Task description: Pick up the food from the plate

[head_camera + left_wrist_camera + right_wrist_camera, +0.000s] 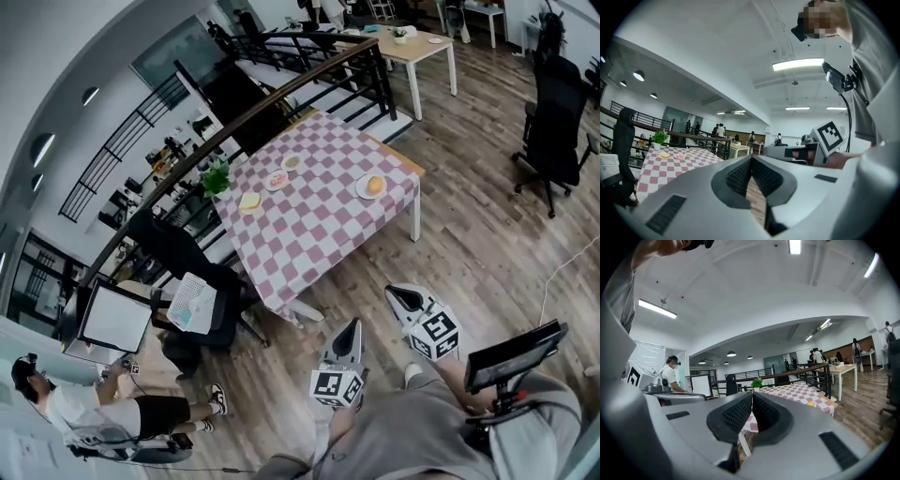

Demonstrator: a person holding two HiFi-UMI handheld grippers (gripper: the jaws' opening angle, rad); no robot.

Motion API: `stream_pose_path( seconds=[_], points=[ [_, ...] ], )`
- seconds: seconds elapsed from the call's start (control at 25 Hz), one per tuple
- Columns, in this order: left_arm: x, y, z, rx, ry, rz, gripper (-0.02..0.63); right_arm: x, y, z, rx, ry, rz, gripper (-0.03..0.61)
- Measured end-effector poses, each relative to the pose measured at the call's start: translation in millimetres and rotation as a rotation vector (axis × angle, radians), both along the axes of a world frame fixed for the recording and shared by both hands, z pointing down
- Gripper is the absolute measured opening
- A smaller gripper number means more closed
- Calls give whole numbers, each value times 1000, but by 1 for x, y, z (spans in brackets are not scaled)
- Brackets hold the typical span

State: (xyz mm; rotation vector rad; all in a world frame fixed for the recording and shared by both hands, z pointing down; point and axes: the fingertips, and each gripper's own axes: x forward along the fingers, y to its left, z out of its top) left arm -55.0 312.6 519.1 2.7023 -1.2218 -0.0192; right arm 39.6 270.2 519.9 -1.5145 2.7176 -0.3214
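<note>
Left claw (352,330): grey wedge shell, black ribbed pads (738,177), cube (337,386) with black-and-white square markers
Right claw (403,298): same grey shell and cube
Clothing: grey top (412,441)

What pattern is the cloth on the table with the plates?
The tablecloth has pink-and-white checks; the head view shows it best.

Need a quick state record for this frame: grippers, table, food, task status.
left gripper: jaws together, nothing between them
right gripper: jaws together, nothing between them
table: pink-and-white checked cloth, ahead of both grippers, neither touches it
orange food: on a plate near the table's right edge
other food: two small plates and a yellow piece further left
plant: at the table's left edge, by the railing
task status: not started, no food picked up
</note>
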Motion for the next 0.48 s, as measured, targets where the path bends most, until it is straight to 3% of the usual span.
stream_pose_path(
  seconds=[0.16, 0.48],
  points=[
    [19, -19, -4, -20, 0, -2, 11, 14, -24, 1, -11, -17, -5, 14],
    [49, -47, 7, -43, -9, 79, 11, 36, -49, 22, -61, -32, 35, 14]
  ],
)
